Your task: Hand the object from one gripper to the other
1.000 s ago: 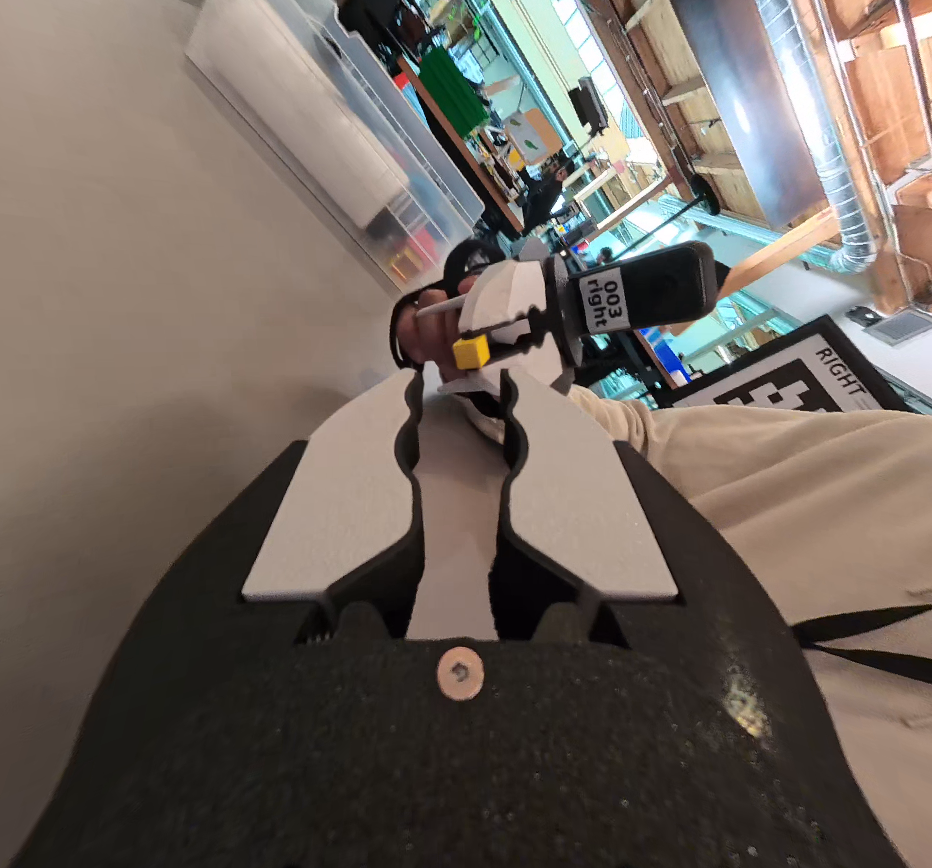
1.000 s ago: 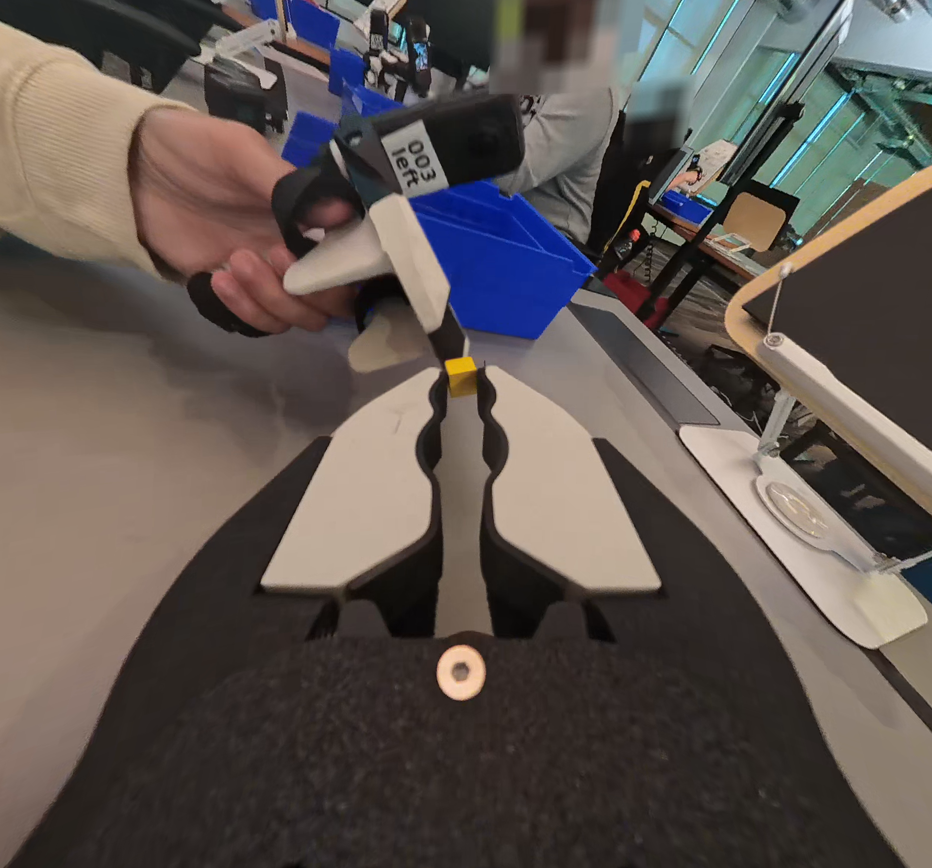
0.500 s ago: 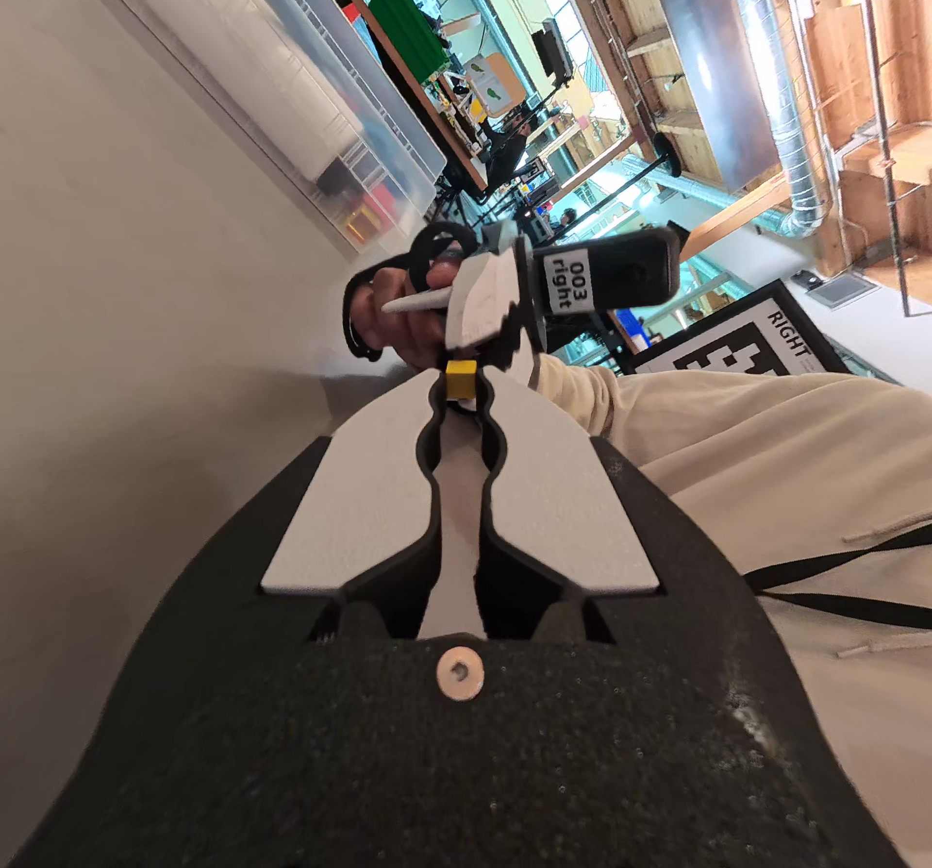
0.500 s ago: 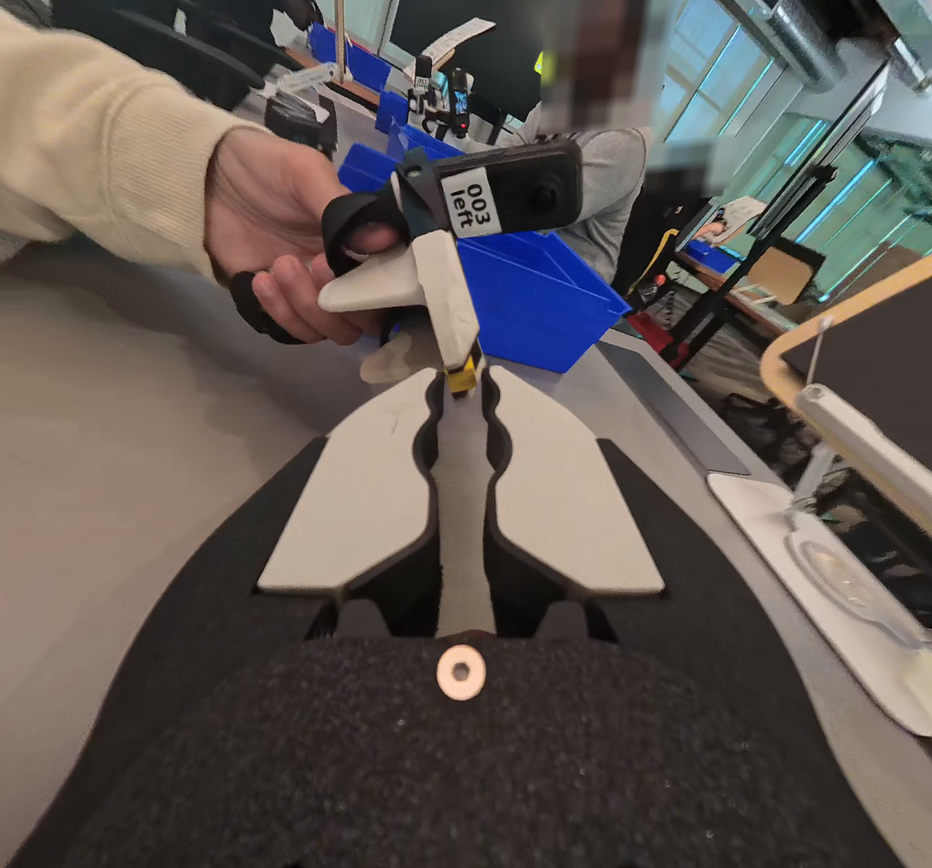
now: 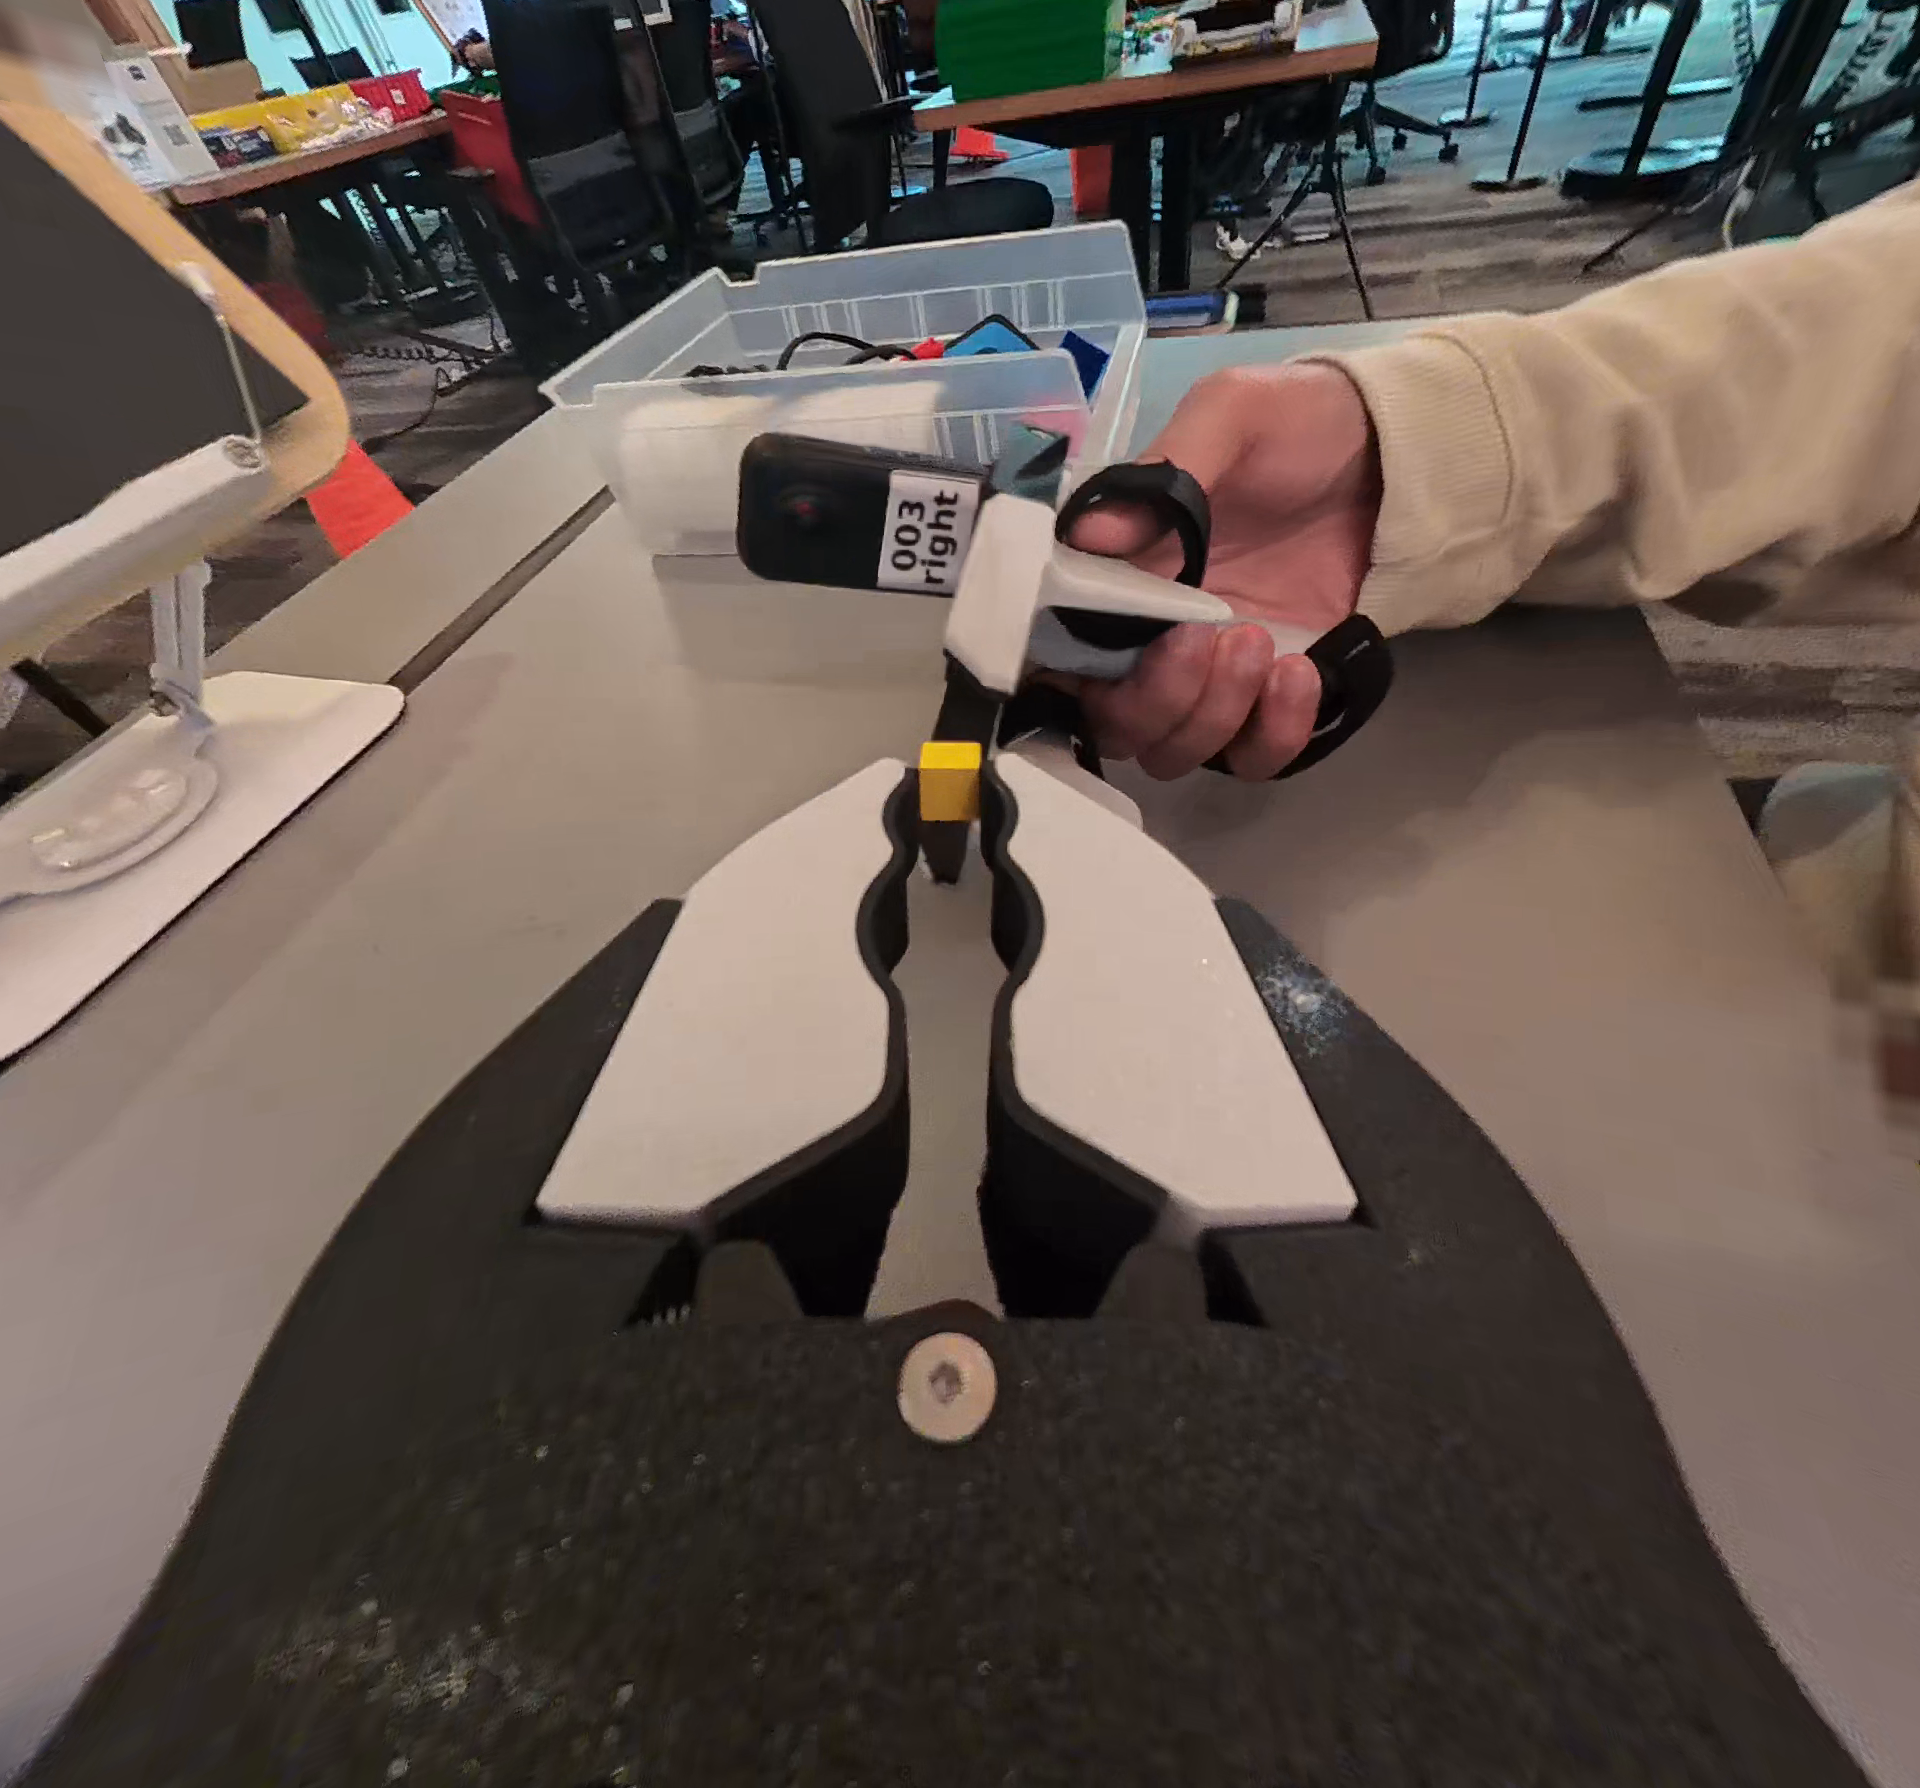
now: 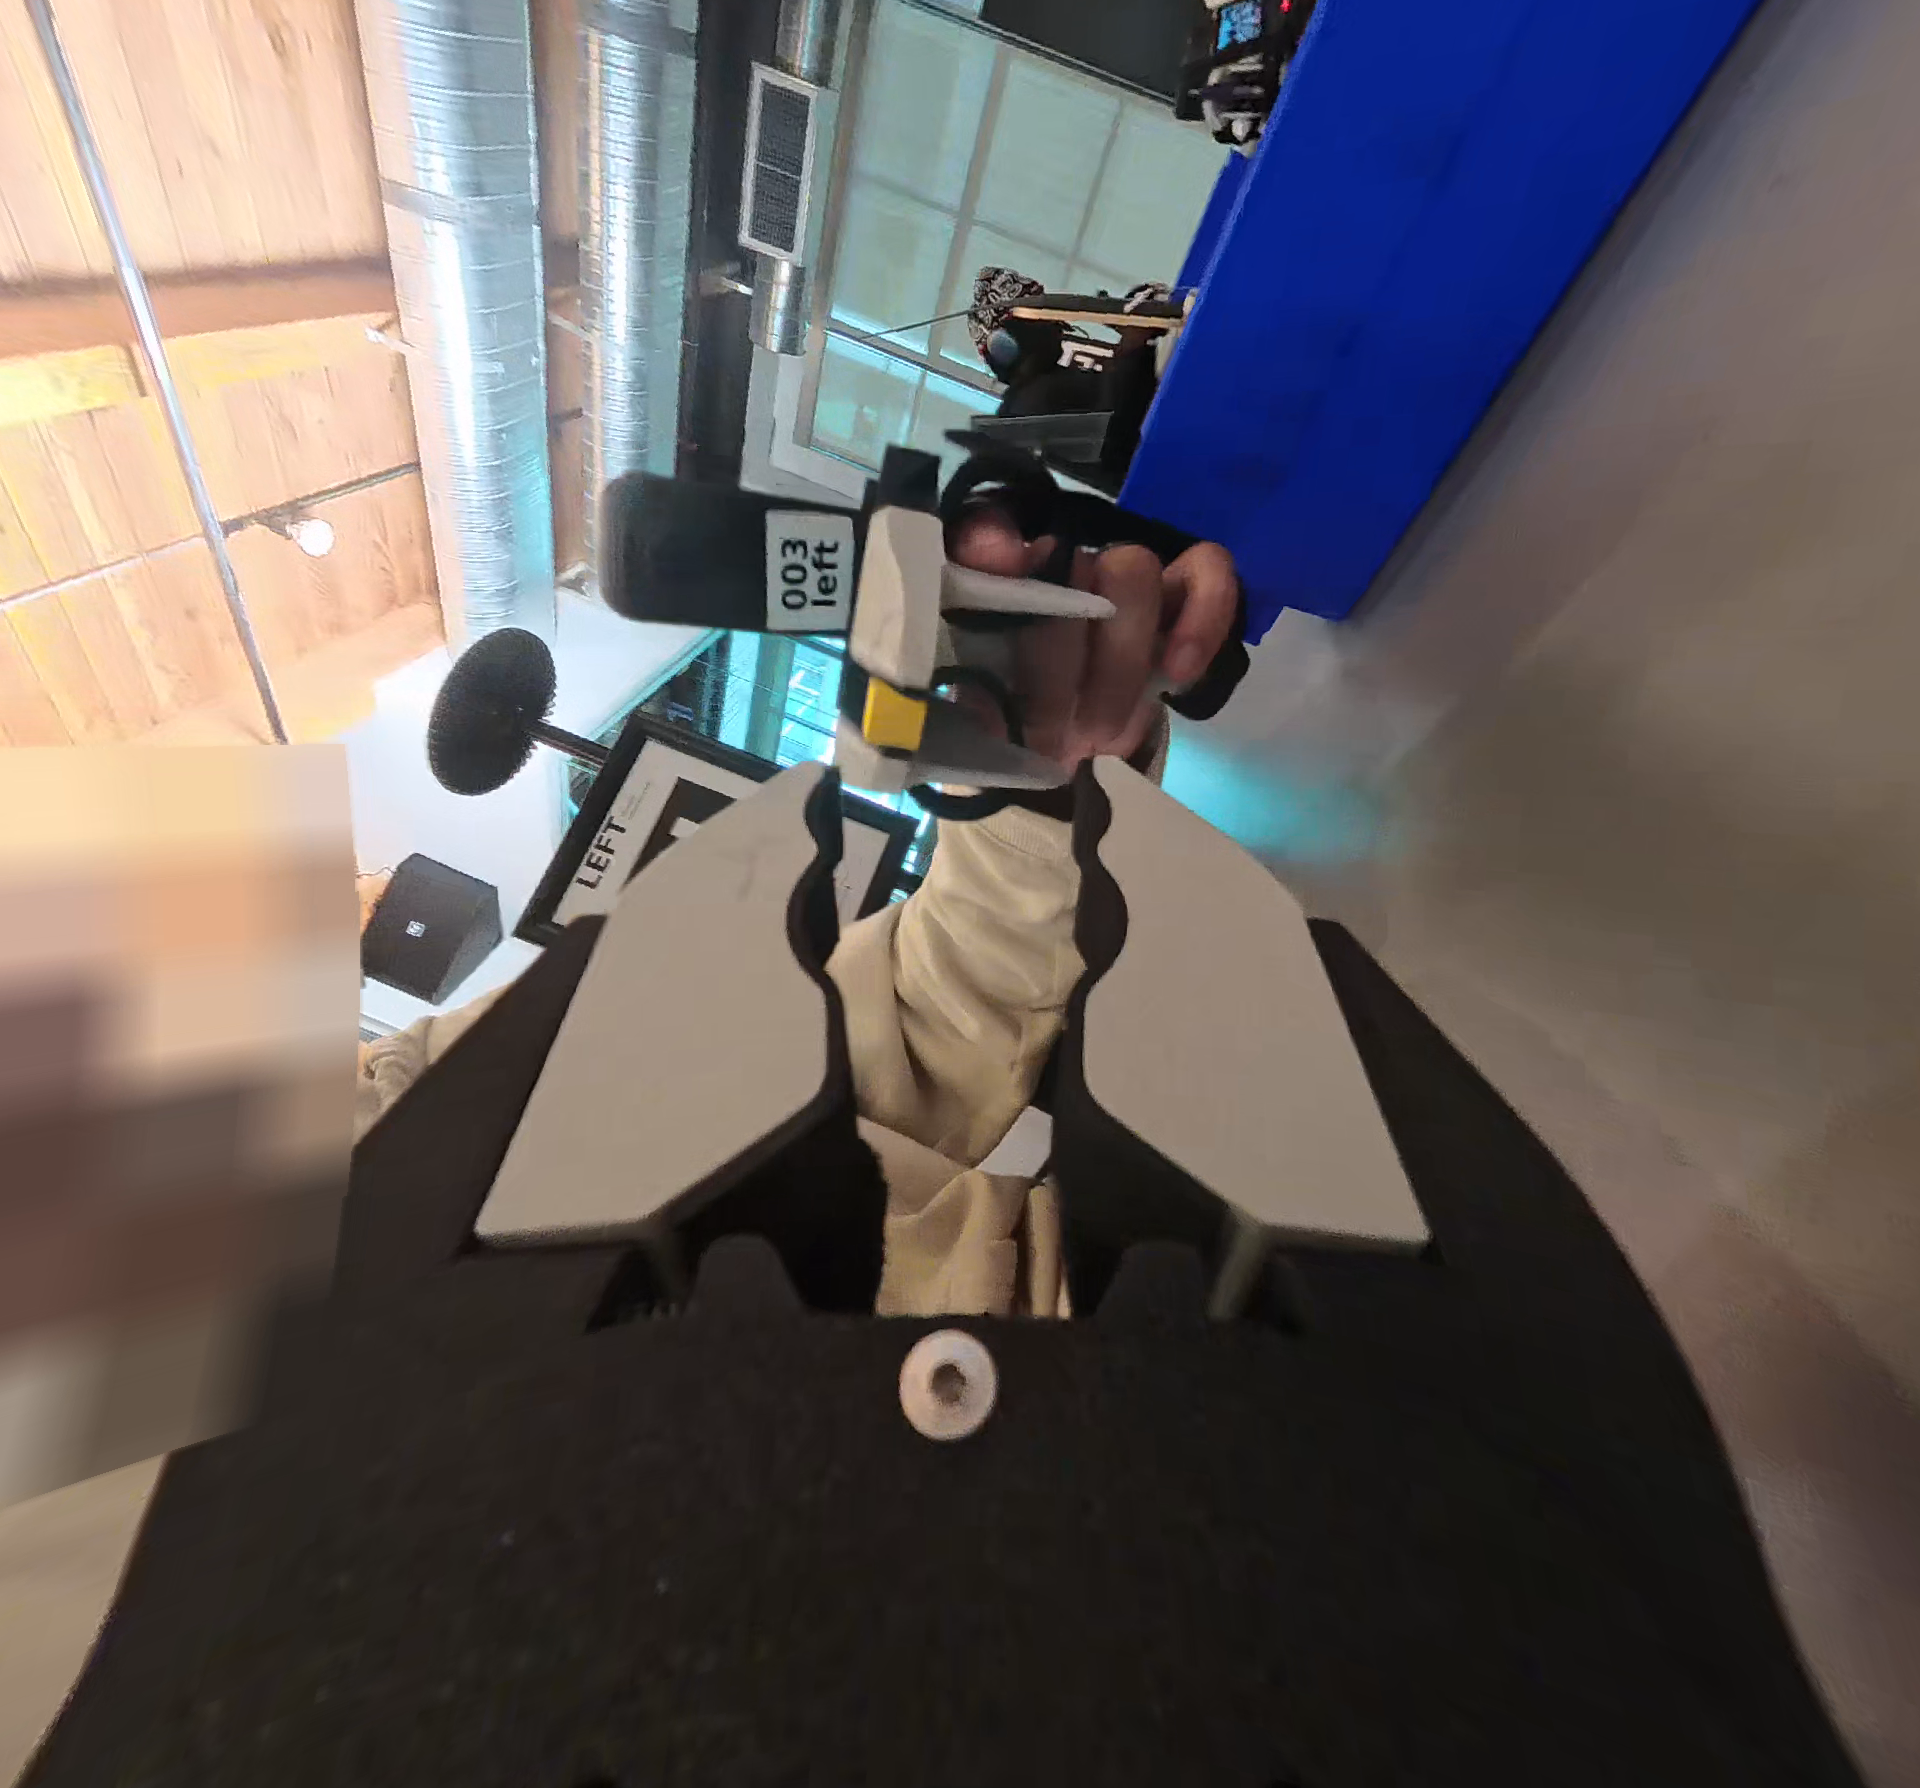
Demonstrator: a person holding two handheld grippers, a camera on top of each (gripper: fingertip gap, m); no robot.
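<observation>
- The yellow cube (image 5: pixel 948 793) is pinched at the very tips of the left tongs (image 5: pixel 948 780), whose white fingers (image 5: pixel 769 1011) are closed on its two sides. It is held in the air above the grey table (image 5: pixel 582 720).
- The right tongs (image 6: pixel 951 782) stand wide apart with nothing between them. In the right wrist view the cube sits just beyond their tips, held in the other tool.
- In the left wrist view one dark finger of the right tool hangs down just behind the cube and blocks the narrow gap there. Whether it touches the cube cannot be told.
- A hand (image 5: pixel 1247 585) in a cream sleeve (image 5: pixel 1621 450) holds that right tool through black finger loops, just beyond the left tongs' tips.
- A black camera (image 5: pixel 831 523) rides on top of the right tool and bears a white label with dark print.
- Farther back on the table stands a clear plastic bin (image 5: pixel 1101 315) holding cables and small coloured items.
- At the left edge is a white stand base (image 5: pixel 291 751) under a tilted dark panel with a light wooden rim.
- Beyond the table are dark office chairs and desks, one carrying a green crate (image 5: pixel 1029 24).
- The right wrist view, rolled on its side, shows a blue bin (image 6: pixel 1455 232) on the table and a black-framed sign (image 6: pixel 623 865) with printed lettering.
</observation>
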